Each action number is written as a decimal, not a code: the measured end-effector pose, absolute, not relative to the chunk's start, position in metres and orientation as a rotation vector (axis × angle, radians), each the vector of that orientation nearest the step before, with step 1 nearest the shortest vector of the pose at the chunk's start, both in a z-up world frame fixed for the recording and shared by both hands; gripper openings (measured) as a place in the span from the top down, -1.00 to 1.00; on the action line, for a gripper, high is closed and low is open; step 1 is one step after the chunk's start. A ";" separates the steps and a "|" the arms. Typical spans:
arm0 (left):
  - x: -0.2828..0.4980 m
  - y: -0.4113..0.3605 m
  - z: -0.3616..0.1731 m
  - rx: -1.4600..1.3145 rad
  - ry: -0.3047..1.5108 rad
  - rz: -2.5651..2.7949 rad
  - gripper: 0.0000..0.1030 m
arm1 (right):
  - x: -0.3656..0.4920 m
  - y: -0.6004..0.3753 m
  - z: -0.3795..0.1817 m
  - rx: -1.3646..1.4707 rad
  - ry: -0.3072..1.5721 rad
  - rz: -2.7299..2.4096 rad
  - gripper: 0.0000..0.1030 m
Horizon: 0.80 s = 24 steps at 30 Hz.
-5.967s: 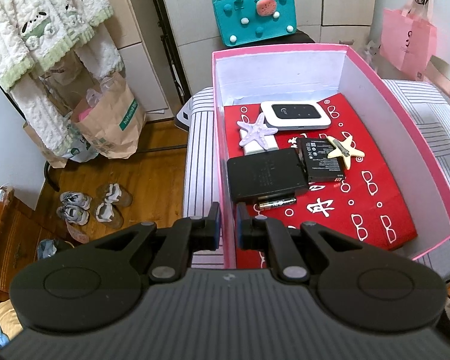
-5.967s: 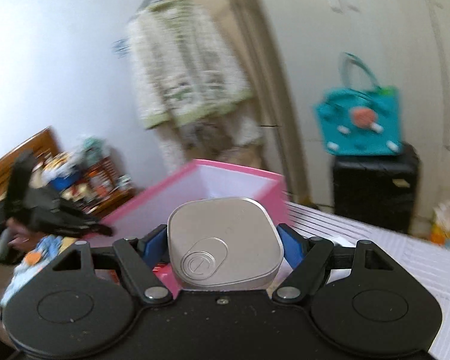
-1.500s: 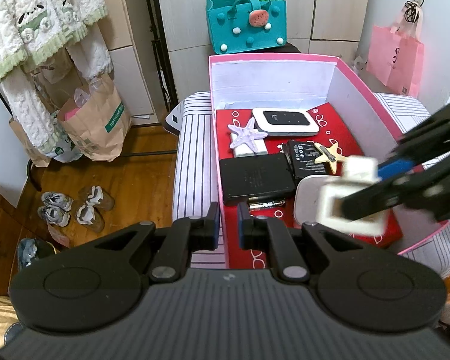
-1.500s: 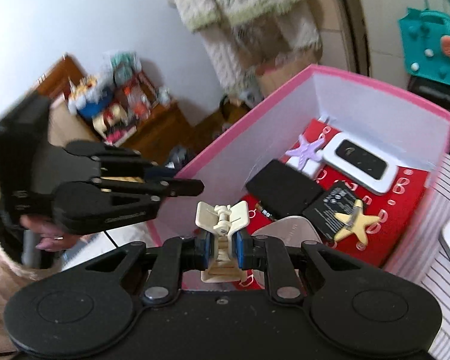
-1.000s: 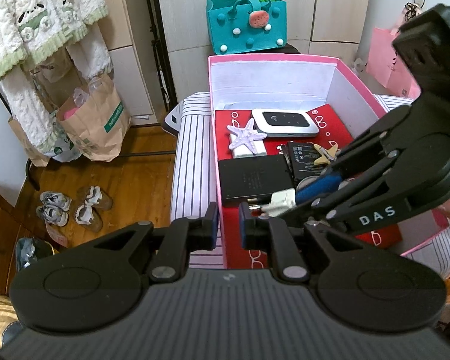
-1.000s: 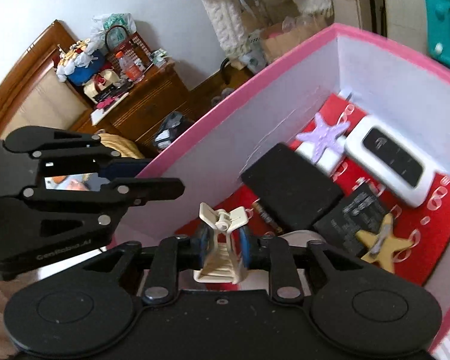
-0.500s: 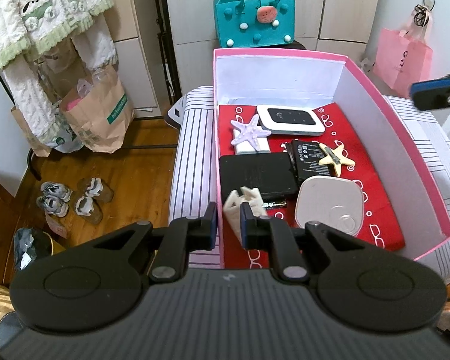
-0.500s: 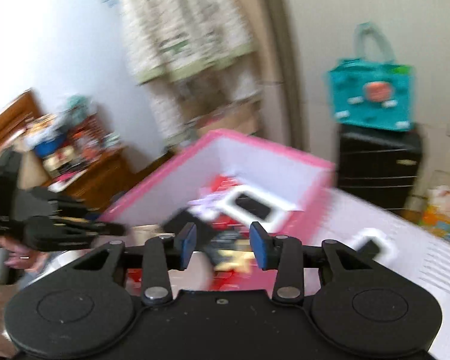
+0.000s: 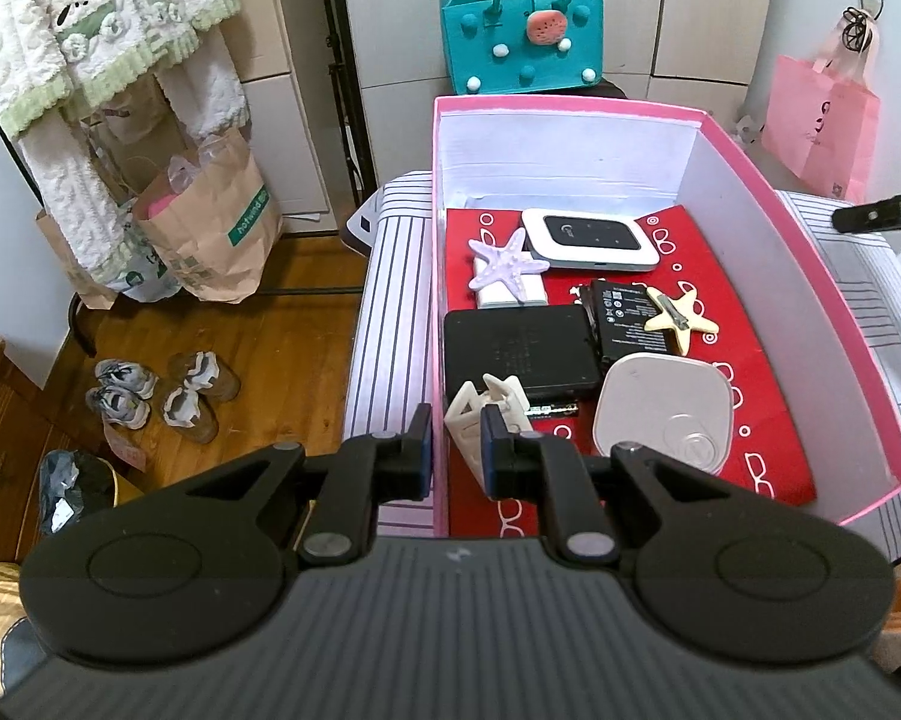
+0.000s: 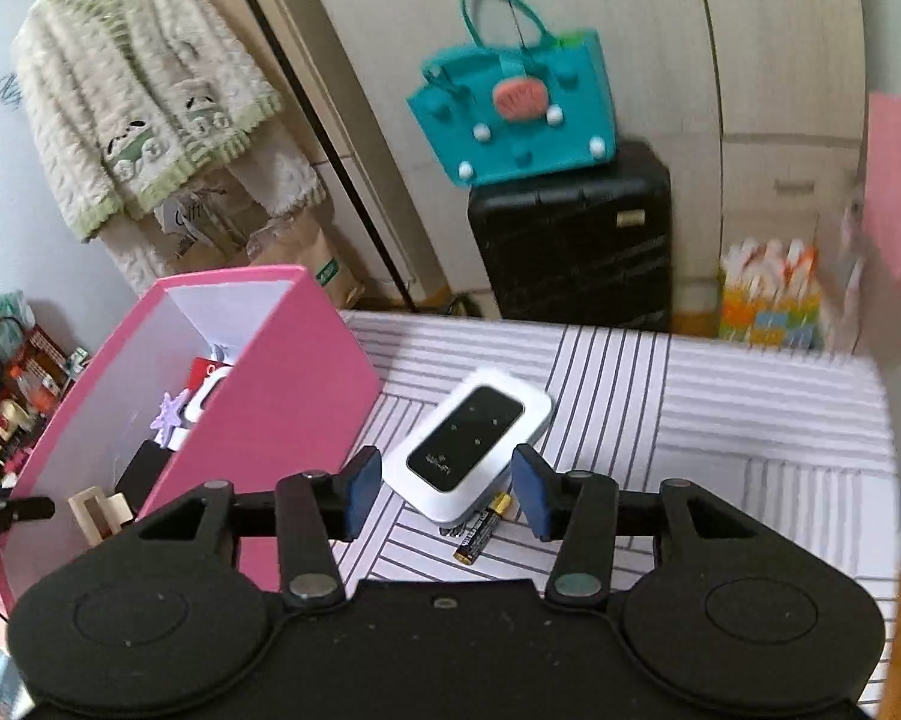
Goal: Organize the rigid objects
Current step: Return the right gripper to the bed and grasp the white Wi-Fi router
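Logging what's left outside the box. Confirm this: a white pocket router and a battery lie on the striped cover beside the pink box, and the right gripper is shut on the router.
Not quite. The right gripper is open, its jaws apart and empty, above the pocket router and battery on the striped cover beside the pink box. The right wrist view shows it.

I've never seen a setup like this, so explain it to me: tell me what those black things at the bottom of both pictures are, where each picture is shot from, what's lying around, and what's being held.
There is no robot here: a person holds a two-finger gripper in each hand, and each gripper carries a camera looking along its fingers.

The left gripper grips the near wall of a pink box. In the box lie a white router, two starfish clips, a black case, a rounded white device and a cream hair claw.

The right gripper holds nothing; its jaws have just been opening. It points at a second white router and a battery on the striped cloth beside the box.
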<state>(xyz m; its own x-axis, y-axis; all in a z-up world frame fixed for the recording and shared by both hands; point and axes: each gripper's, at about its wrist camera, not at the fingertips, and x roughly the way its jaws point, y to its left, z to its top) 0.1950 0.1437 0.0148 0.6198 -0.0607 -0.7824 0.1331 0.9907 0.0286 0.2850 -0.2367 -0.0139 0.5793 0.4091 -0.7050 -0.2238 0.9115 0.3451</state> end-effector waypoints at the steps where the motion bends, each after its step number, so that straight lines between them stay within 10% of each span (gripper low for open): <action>1: 0.195 0.144 0.015 0.086 0.897 -0.111 0.75 | 0.290 -0.236 -0.020 0.228 0.888 0.370 -0.04; 24: 0.197 0.148 0.012 0.060 0.901 -0.140 0.69 | 0.335 -0.195 -0.072 0.138 0.871 0.335 -0.66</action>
